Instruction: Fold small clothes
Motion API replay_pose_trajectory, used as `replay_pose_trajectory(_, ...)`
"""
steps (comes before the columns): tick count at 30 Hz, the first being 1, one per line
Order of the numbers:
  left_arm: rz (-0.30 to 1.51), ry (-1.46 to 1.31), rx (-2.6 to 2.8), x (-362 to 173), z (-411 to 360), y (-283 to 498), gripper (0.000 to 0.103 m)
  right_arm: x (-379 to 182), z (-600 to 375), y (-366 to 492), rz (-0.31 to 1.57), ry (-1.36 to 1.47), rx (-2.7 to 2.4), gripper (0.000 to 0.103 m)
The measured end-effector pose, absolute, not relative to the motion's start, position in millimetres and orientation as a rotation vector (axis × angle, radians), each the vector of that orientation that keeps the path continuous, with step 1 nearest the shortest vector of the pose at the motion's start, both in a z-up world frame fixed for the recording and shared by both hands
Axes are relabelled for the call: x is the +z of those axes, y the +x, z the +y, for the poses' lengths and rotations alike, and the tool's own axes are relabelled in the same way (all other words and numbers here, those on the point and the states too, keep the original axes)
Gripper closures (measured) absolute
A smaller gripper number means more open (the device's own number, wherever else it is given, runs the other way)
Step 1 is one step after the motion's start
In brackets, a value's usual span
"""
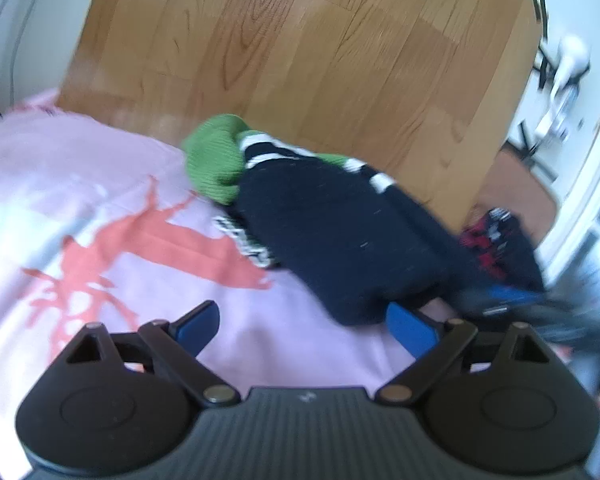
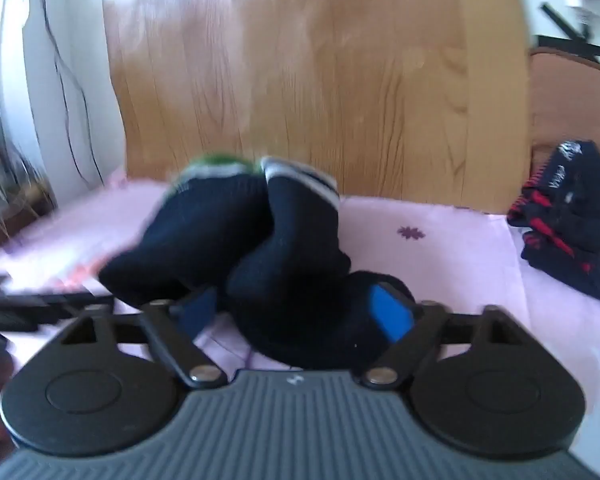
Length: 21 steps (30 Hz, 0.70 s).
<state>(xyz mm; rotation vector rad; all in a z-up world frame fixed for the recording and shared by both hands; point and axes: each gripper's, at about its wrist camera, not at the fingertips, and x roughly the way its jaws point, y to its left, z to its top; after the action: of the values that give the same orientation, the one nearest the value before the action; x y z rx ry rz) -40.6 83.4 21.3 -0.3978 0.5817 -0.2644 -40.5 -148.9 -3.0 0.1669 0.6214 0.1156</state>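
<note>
Navy socks (image 2: 284, 248) between tilted right hand-held gripper (image 2: 296, 312) (blurred)

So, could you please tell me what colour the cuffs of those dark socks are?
The sock cuffs are green, with white stripes beneath; clearest in the left wrist view.

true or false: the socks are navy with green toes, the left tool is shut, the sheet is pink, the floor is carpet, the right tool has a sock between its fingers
1. The socks are navy with green toes: true.
2. The left tool is shut: false, its fingers stand wide apart with nothing between them.
3. The sheet is pink: true.
4. The floor is carpet: false, it is wood-patterned.
5. The right tool has a sock between its fingers: true, though blur hides whether the pads press on it.
</note>
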Motion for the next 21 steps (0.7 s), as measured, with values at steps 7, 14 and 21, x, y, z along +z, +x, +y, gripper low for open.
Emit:
replay_pose_trajectory(7,0.617,-0.451,-0.368,39.5,65.0,-3.9,0.015,18.8,-213.6,-18.9,0.461,0.017,-0.256,0.089)
replay_pose_trajectory(14,0.689,-0.395,-0.324,29.2,46.0,11.3,0.077,33.3,-264.8,-30.5,0.427,0.122,-0.407,0.089)
replay_pose_trajectory(21,0.681,-0.383,-0.622,69.8,72.1,-79.4,0.08,79.0,-294.2,-93.4,0.23,0.149,-0.52,0.09)
